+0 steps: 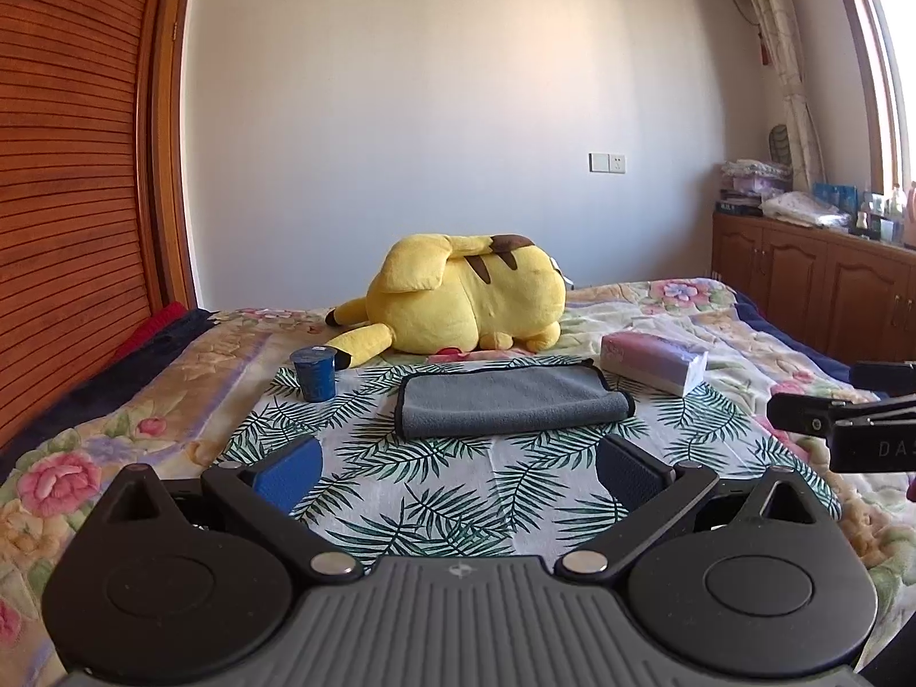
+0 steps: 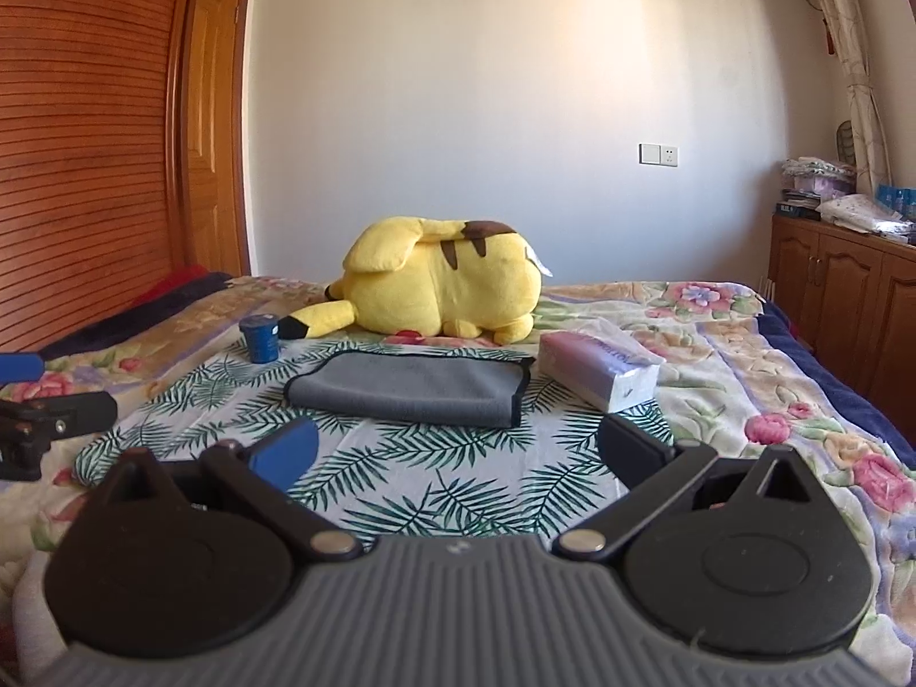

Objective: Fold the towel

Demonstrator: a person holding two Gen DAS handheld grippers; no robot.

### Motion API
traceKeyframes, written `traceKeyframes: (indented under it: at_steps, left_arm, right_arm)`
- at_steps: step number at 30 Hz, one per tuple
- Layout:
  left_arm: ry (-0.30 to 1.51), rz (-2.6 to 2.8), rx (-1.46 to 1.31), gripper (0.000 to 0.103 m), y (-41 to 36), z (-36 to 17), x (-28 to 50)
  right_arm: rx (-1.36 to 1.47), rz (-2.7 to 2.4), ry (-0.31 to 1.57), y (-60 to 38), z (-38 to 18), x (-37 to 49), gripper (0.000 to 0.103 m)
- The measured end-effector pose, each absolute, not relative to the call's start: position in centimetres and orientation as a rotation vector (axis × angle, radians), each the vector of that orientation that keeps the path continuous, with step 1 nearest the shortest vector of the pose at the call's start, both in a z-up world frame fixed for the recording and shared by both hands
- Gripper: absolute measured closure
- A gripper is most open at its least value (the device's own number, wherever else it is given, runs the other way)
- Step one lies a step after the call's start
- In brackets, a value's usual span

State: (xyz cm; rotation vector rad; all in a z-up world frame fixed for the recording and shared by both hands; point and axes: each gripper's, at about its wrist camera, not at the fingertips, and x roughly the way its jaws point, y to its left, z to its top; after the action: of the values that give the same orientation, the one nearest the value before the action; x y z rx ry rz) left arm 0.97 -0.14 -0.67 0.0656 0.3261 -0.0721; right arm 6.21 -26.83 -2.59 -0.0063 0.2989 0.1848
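Note:
A grey towel [image 1: 509,399] with a black hem lies folded on a palm-leaf cloth [image 1: 458,492] on the bed; it also shows in the right wrist view [image 2: 412,386]. My left gripper [image 1: 458,472] is open and empty, a short way in front of the towel. My right gripper [image 2: 458,449] is open and empty, also in front of the towel and apart from it. The right gripper's fingers [image 1: 824,418] show at the right edge of the left wrist view. The left gripper's fingers [image 2: 51,409] show at the left edge of the right wrist view.
A yellow plush toy [image 1: 458,300] lies behind the towel. A blue cup [image 1: 314,373] stands to the towel's left, a tissue pack [image 1: 652,363] to its right. A wooden wardrobe [image 1: 74,172] is on the left, a low cabinet [image 1: 813,286] on the right.

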Motion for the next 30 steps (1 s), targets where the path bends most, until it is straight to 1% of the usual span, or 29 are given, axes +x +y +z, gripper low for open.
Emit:
traceKeyframes:
  at_steps: [30]
  left_arm:
    - [0.344, -0.063, 0.066, 0.016, 0.09, -0.98, 1.1]
  right_arm:
    - [-0.005, 0.186, 0.301, -26.78, -2.7, 6.24, 0.0]
